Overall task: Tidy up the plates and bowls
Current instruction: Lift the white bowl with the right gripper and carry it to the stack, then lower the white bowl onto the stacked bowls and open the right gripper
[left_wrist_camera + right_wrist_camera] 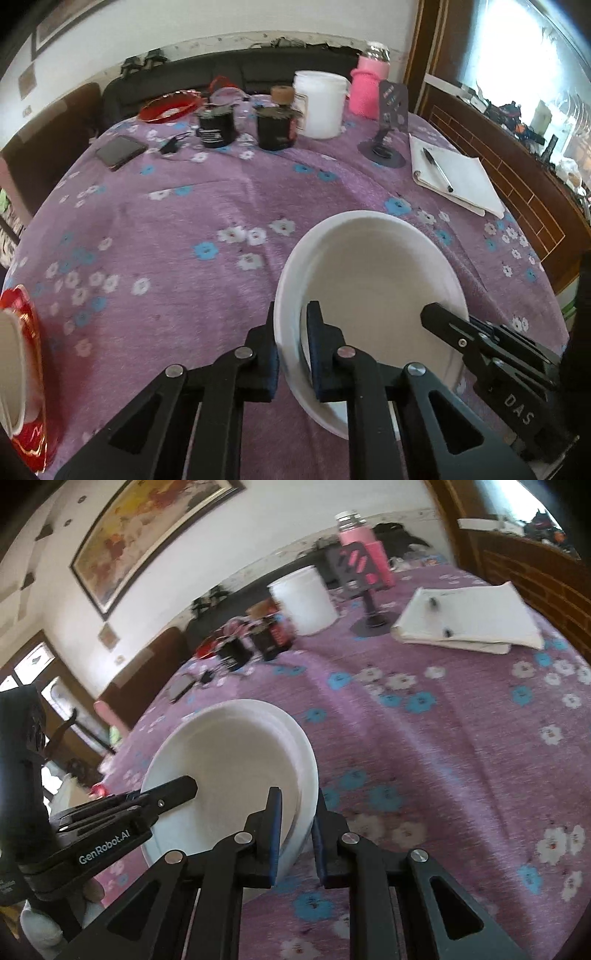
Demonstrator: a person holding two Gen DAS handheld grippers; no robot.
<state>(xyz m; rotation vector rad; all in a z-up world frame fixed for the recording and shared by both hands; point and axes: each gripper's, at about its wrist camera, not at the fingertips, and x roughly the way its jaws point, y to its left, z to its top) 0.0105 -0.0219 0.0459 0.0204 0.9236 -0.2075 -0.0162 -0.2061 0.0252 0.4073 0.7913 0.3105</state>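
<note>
A white bowl sits low over the purple flowered tablecloth. My left gripper is shut on its left rim, one pad inside the wall and one outside. My right gripper reaches in from the right onto the opposite rim. In the right wrist view the bowl looks tilted, and a second white rim shows just beneath it. There my right gripper is shut on that right rim, and my left gripper holds the far side. A red plate carrying a white vessel lies at the left edge.
At the back of the table stand two black jars, a white tub, a pink bottle and a phone stand. Another red plate, a phone and a notepad with pen also lie there.
</note>
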